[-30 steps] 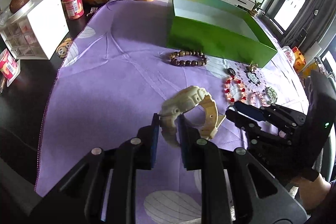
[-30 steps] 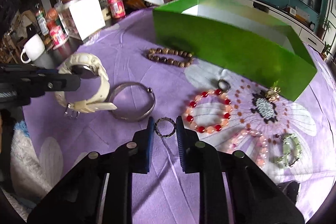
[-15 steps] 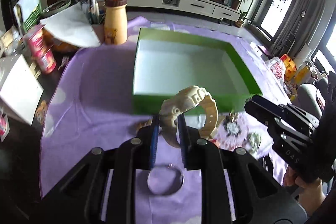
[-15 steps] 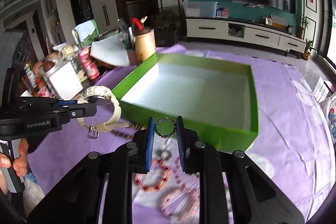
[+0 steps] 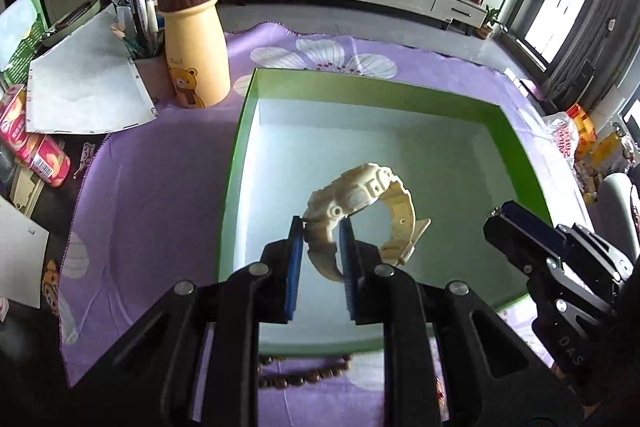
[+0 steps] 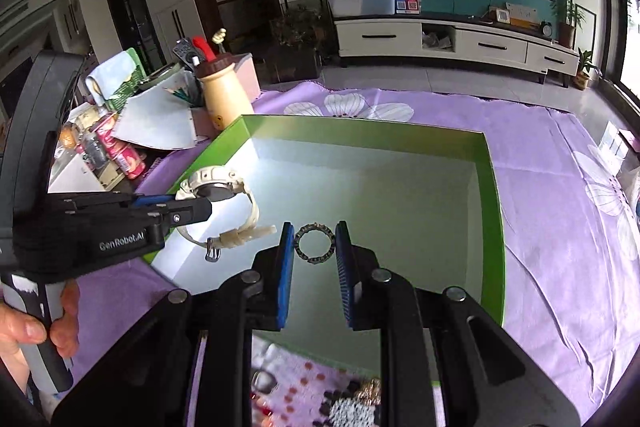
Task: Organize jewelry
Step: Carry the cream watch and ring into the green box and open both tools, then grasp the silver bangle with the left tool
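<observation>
Left gripper (image 5: 320,227) clamps the strap of a cream digital watch (image 5: 362,203), holding it in the air over the open green box (image 5: 236,163). Watch face tilts up and away; the lower strap is hidden between the blue pads (image 5: 294,259). In the right wrist view the same watch (image 6: 218,193) hangs over the box's left side, buckle end dangling, part of the case covered by the left gripper (image 6: 192,209).

Right gripper (image 6: 314,243) pinches a small dark beaded ring (image 6: 315,243) between its pads, also above the green box (image 6: 490,187). Whether the ring touches the box floor cannot be told. In the left wrist view the right gripper (image 5: 498,223) shows only side-on at the right edge, so its load is not visible there.

Box sits on a purple flowered cloth (image 5: 152,187) over the worktop. A brown bead bracelet (image 5: 304,379) lies on the cloth just in front of the box's near wall, mostly hidden behind the gripper arms. In the right wrist view more jewelry (image 6: 352,403) lies below the box, blurred and cut off by the gripper body, so the pieces are hard to tell apart. A yellow bear bottle (image 5: 194,55) stands beside the box's far left corner, with papers and cans further left.
</observation>
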Motion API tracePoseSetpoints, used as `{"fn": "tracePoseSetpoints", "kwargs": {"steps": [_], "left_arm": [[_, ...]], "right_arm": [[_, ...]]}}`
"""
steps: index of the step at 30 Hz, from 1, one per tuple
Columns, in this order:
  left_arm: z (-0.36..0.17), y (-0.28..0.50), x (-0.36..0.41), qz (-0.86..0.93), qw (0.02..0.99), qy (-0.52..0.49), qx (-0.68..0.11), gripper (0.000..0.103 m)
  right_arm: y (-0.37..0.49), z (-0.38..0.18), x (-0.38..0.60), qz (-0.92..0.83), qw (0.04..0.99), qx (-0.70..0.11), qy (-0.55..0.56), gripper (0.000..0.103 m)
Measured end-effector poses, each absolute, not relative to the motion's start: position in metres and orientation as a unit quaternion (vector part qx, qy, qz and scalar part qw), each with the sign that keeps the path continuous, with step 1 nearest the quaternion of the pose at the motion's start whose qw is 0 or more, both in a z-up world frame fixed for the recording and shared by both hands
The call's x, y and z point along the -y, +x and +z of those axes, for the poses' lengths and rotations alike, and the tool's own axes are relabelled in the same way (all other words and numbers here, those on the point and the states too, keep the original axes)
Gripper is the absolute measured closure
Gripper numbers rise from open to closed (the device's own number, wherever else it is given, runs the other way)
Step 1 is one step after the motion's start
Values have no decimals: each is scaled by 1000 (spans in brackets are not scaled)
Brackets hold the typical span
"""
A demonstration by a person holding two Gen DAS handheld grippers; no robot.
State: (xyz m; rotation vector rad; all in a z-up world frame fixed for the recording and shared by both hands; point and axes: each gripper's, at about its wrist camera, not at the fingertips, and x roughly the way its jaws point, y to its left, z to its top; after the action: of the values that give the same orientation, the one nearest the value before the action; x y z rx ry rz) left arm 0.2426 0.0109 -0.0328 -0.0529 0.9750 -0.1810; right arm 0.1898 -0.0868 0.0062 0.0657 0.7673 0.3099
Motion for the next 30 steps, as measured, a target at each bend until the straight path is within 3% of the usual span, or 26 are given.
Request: {"fn": "tracePoseSetpoints", "kwargs": {"steps": [3, 4, 5, 6, 10, 12, 20, 30], "left_arm": [[-37, 253, -6, -84, 879, -17, -469, 79], [-36, 254, -4, -82, 882, -12, -465, 77], [-34, 253, -3, -81, 884, -8, -461, 67], [-29, 251, -2, -82, 887, -6, -454, 57], [-11, 239, -8, -88, 898, -5, -431, 53], [-3, 227, -14, -86, 903, -5, -421, 44], [10, 159, -40, -80, 911, 2, -405, 35], [-6, 91, -77, -51, 902, 4, -429, 35]], "right_arm": [[203, 2, 91, 144, 914, -378, 43, 79], [204, 2, 92, 139, 914, -378, 48, 70], [204, 3, 95, 135, 914, -377, 55, 62], [202, 5, 99, 133, 916, -372, 63, 61], [191, 18, 119, 131, 920, -359, 88, 61], [178, 25, 128, 132, 921, -354, 96, 61], [120, 41, 158, 127, 921, -349, 118, 60], [72, 72, 170, 110, 932, -331, 101, 60]]}}
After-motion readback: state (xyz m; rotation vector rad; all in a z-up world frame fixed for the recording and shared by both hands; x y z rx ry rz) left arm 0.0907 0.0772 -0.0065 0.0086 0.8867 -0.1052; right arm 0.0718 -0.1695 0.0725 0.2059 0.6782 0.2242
